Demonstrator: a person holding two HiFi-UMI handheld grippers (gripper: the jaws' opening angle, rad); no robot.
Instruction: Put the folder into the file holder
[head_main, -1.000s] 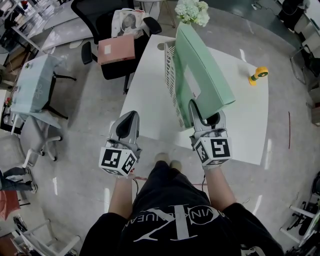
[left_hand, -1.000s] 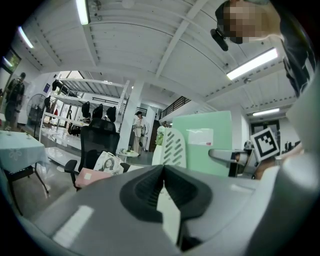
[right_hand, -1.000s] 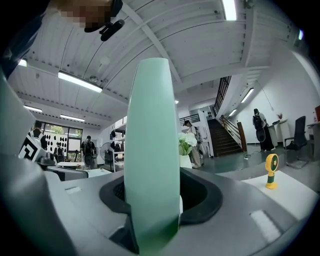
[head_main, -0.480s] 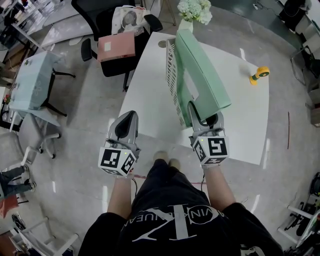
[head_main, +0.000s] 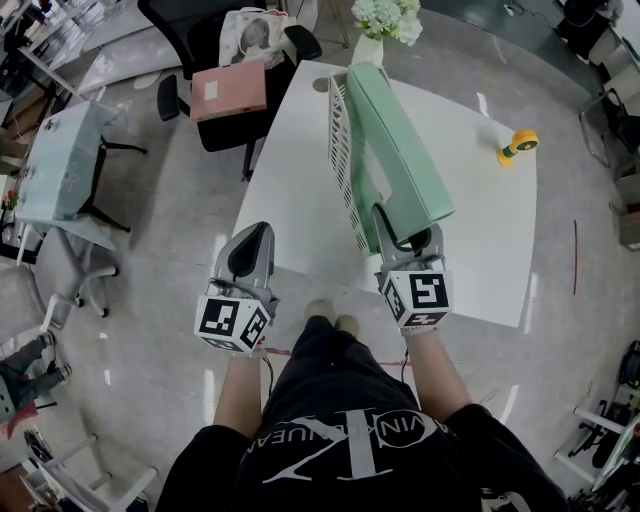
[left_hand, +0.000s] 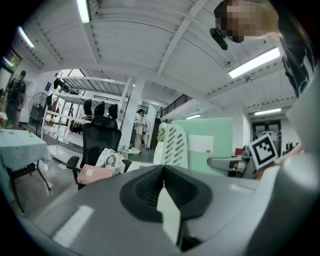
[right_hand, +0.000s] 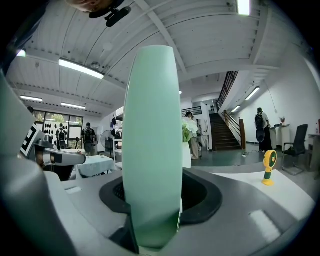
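Observation:
A thick mint-green folder (head_main: 395, 150) is held upright over the white table (head_main: 290, 200), spine up, right beside the white slotted file holder (head_main: 343, 160). My right gripper (head_main: 405, 240) is shut on the folder's near end; in the right gripper view the folder (right_hand: 152, 145) fills the gap between the jaws. My left gripper (head_main: 250, 250) hovers at the table's near left edge, jaws together with nothing in them. From the left gripper view I see the file holder (left_hand: 172, 146) and the folder (left_hand: 210, 145) side by side.
A yellow toy fan (head_main: 516, 148) stands at the table's far right. White flowers in a vase (head_main: 383, 22) sit at the far edge. A black office chair (head_main: 215, 60) holding a pink box (head_main: 228, 90) is to the far left.
The folder has swung leftward and closer to the file holder, its far end now level with the holder's far end. The left gripper has barely moved.

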